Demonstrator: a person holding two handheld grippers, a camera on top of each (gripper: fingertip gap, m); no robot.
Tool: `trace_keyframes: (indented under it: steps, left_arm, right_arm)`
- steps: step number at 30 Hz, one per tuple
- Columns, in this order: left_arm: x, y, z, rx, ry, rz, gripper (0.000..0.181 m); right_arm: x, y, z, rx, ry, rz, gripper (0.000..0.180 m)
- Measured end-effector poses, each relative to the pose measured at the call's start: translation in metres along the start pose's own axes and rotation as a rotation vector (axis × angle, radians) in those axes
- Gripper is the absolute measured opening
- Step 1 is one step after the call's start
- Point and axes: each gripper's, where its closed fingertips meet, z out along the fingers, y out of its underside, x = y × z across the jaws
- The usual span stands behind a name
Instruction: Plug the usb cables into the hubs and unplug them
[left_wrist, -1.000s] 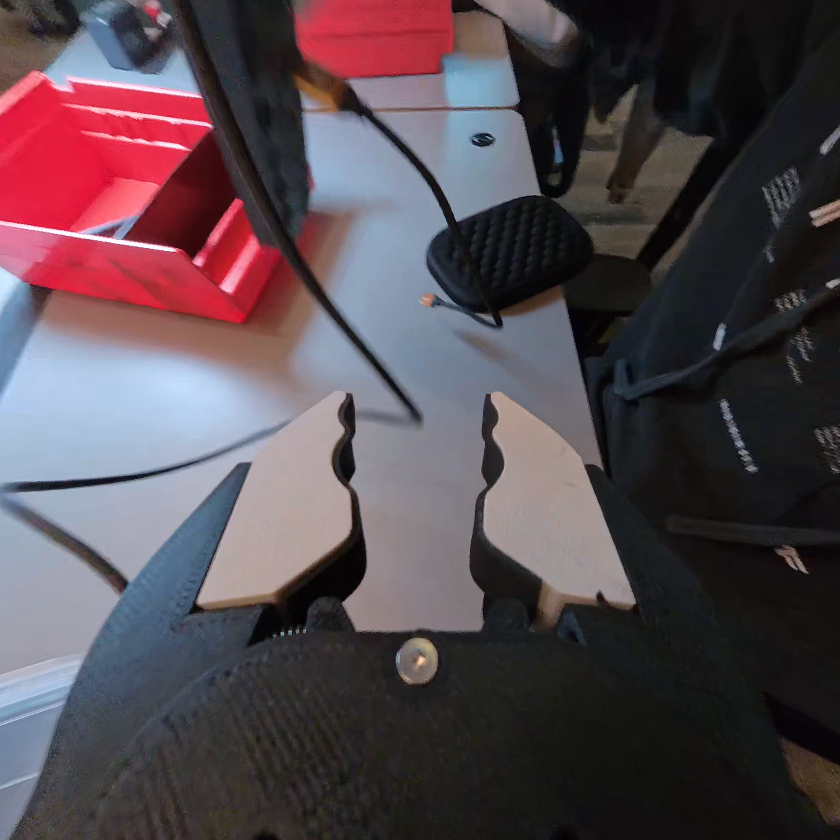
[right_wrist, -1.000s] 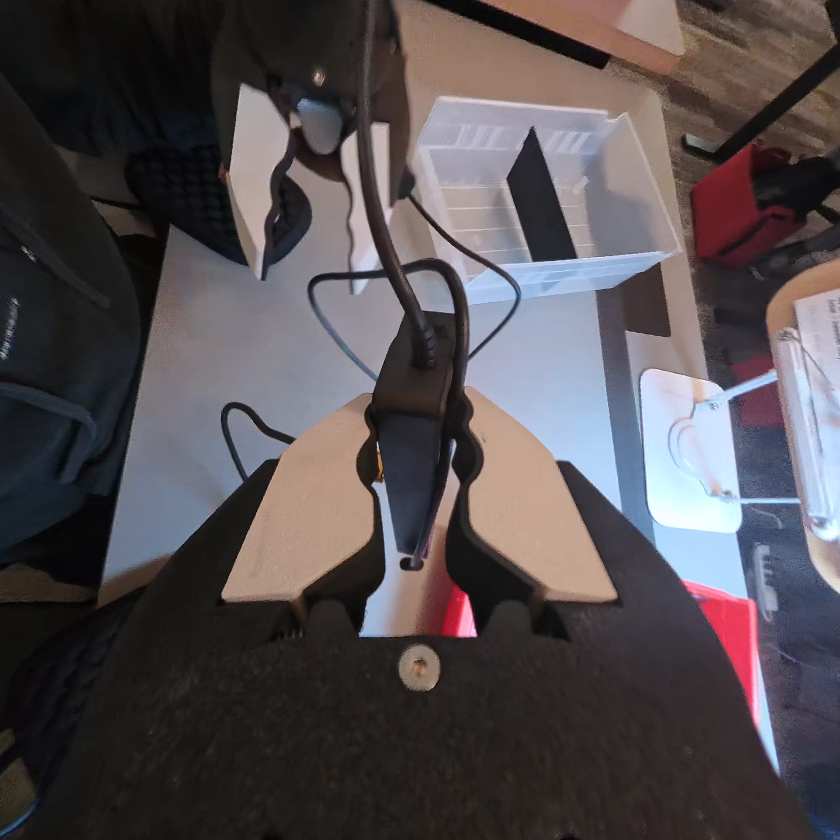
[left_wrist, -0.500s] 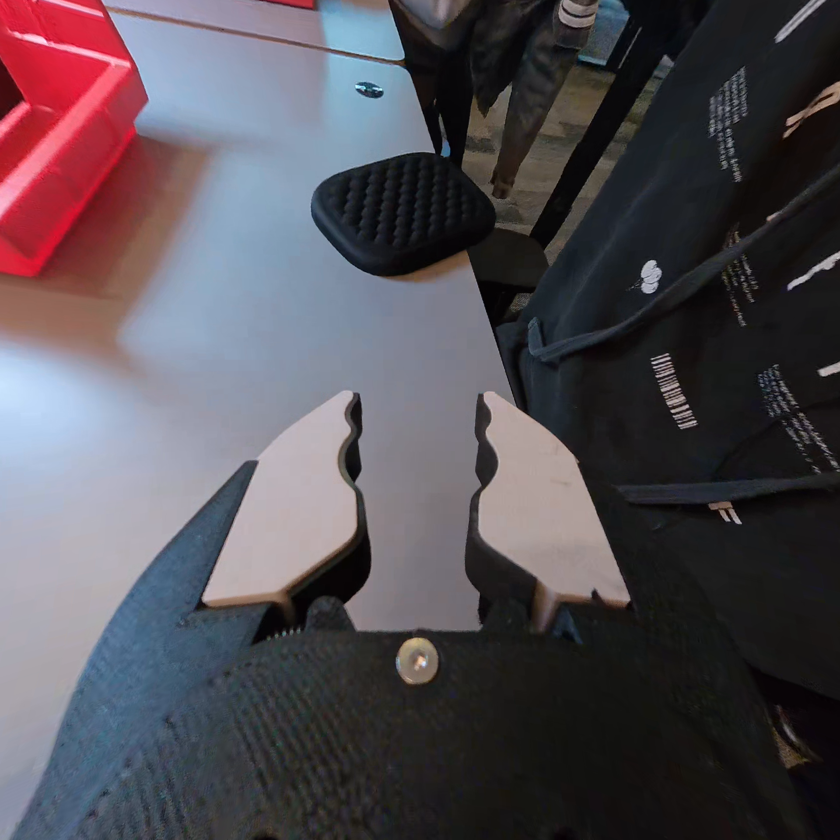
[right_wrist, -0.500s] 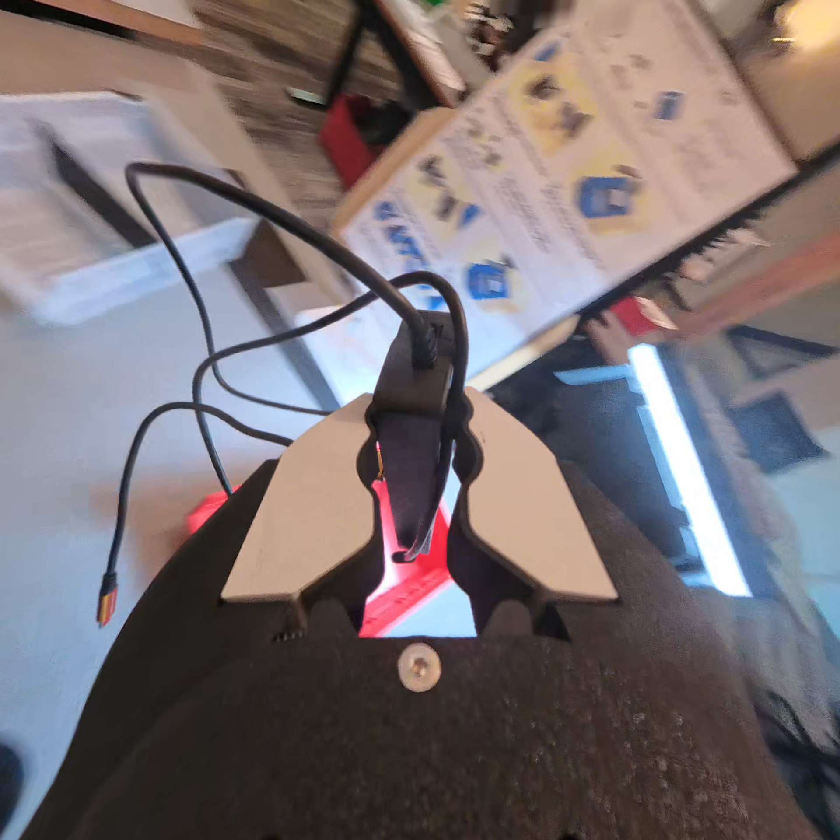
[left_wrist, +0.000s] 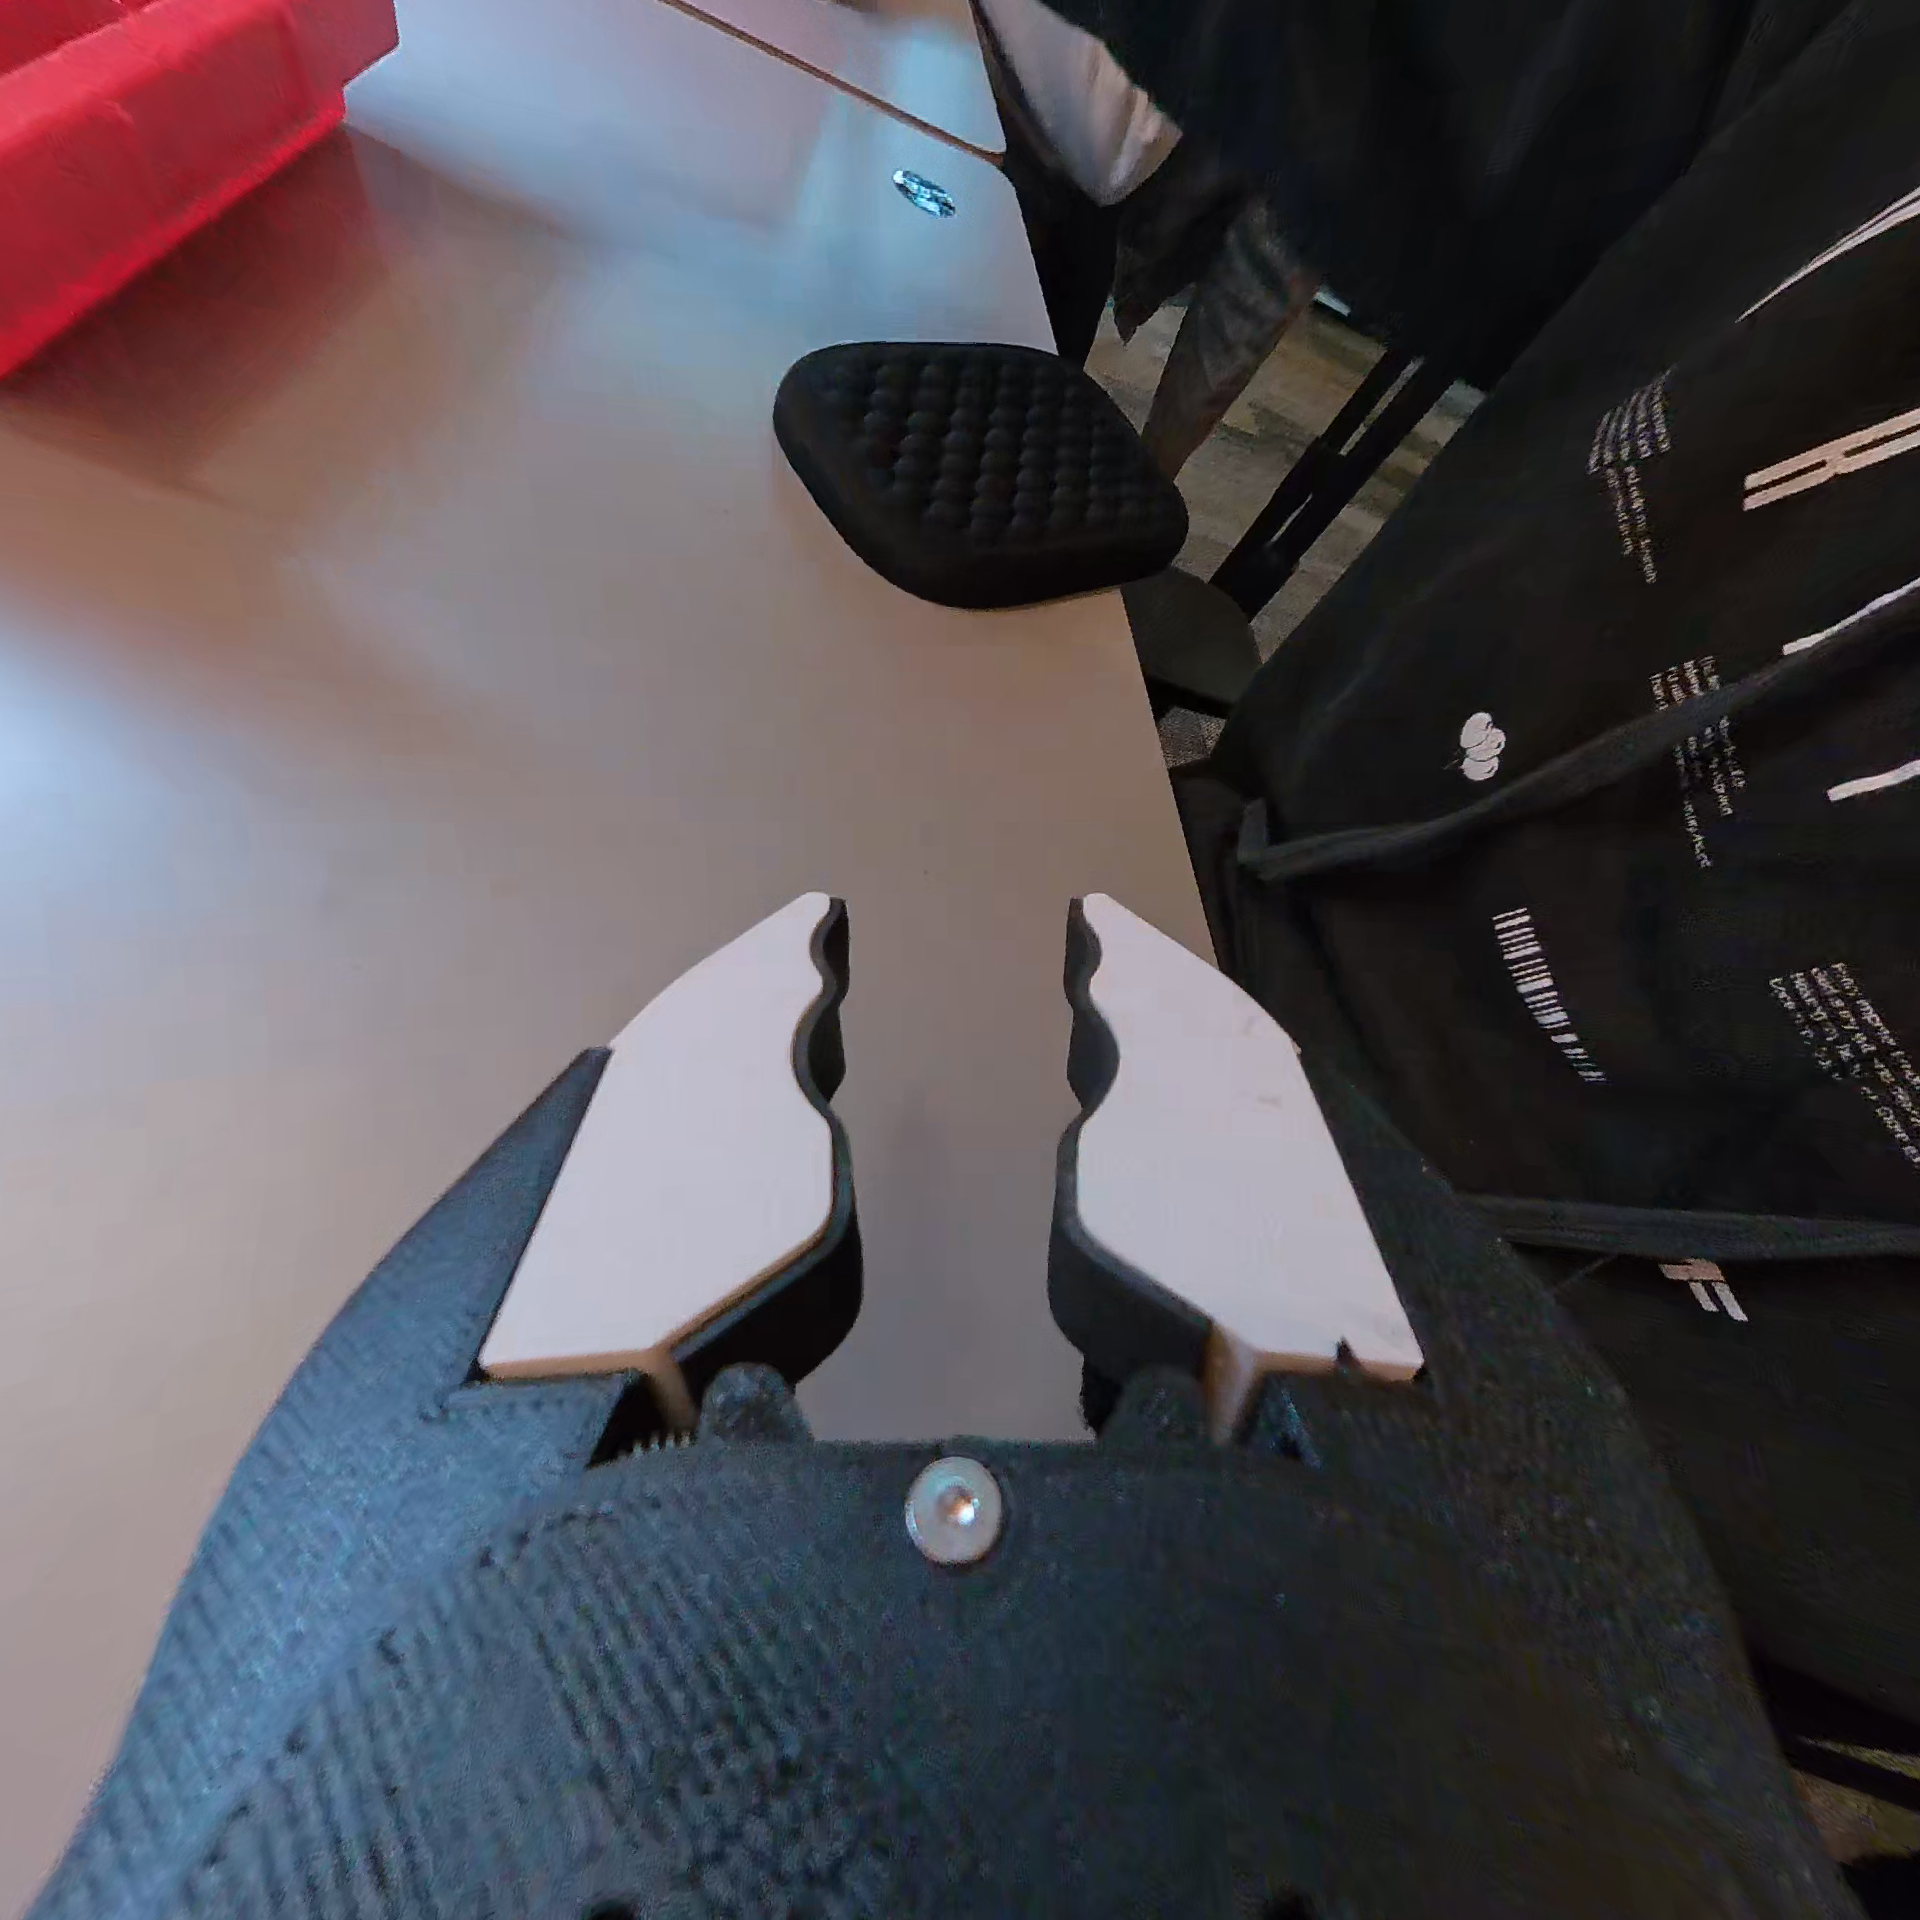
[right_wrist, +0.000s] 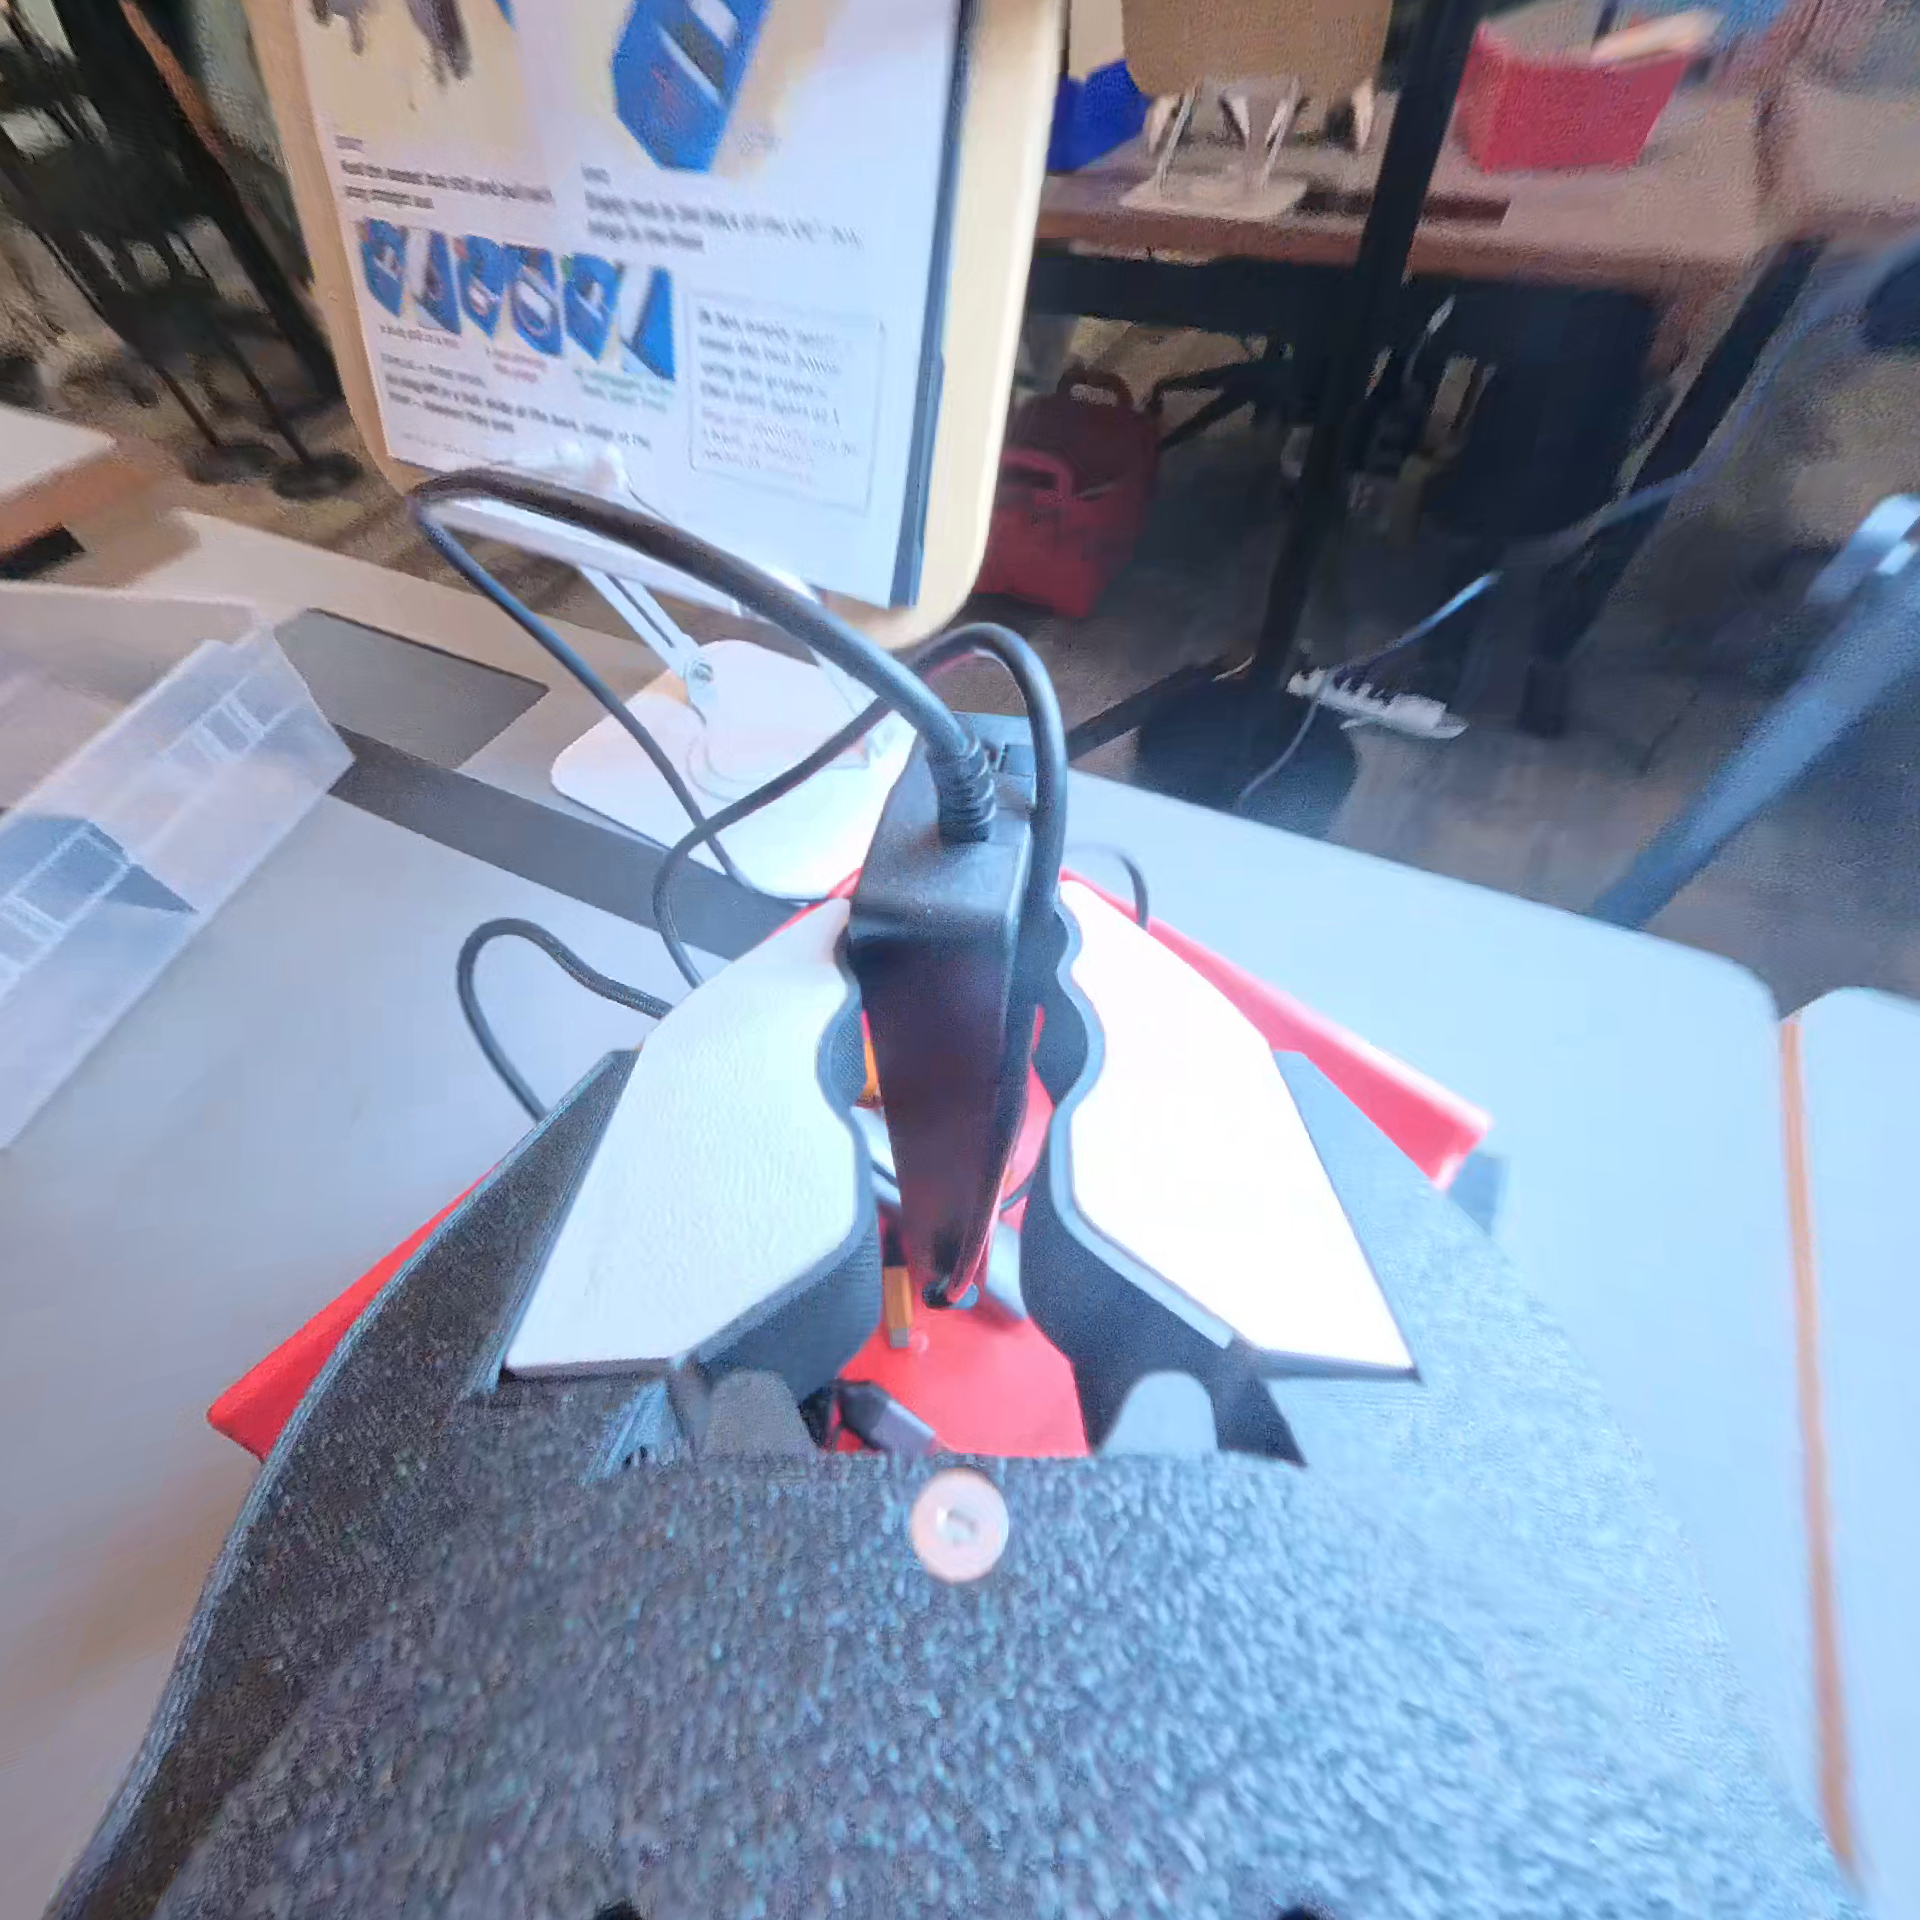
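My left tool (left_wrist: 956, 914) was released, its two pale, wavy-edged fingers (left_wrist: 707, 1143) standing apart with nothing between them, above the smooth grey worktop (left_wrist: 436, 748) near its right edge. Ahead of it lay a black rounded pad (left_wrist: 977, 468) with a dimpled, bumpy surface, at the worktop's edge. A red plastic bin (left_wrist: 135, 145) showed at the upper left, blurred. A black garment with white print (left_wrist: 1621, 831) hung just beside the worktop on the right.

My right tool (right_wrist: 956, 925) was clenched on the hub (right_wrist: 945, 997), a slim black wedge-shaped block held upright and edge-on between the fingers. A thick black ribbed cable (right_wrist: 727, 561) rose from the hub's top and arched over to the left; thinner black usb cables (right_wrist: 540, 956) looped loosely around it. A small orange-tipped connector (right_wrist: 899, 1314) hung below the hub. Beneath the tool sat a red tray (right_wrist: 1340, 1070) on the worktop. To the left stood a clear ribbed plastic bin (right_wrist: 156, 810); behind, a white stand (right_wrist: 665, 748) carried a printed sheet (right_wrist: 665, 260).
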Motion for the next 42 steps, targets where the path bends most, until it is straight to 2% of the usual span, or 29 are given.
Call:
trace_keyframes:
  steps: [3,9,17,26,30,42]
  left_arm:
    - [-0.002,0.003,0.002,-0.012,0.009,-0.014,0.040]
    - [-0.008,0.013,0.011,-0.051,0.016,-0.039,0.039]
    - [-0.010,0.022,0.022,-0.090,0.020,-0.060,0.038]
    - [-0.016,0.032,0.027,-0.118,0.009,-0.083,0.037]
    - [-0.018,0.036,0.029,-0.130,0.008,-0.095,0.036]
    - [-0.026,0.040,0.029,-0.112,-0.010,-0.118,0.036]
  right_arm:
    - [0.010,0.034,0.006,-0.019,-0.073,0.159,0.030]
    - [0.033,0.051,-0.004,-0.064,-0.107,0.323,0.030]
    - [0.063,0.069,-0.011,-0.213,0.098,0.207,0.034]
    - [0.076,0.075,-0.016,-0.255,0.235,0.033,0.040]
    - [0.087,0.075,-0.021,-0.290,0.329,-0.063,0.049]
    - [0.100,0.080,-0.045,-0.351,0.434,-0.181,0.078]
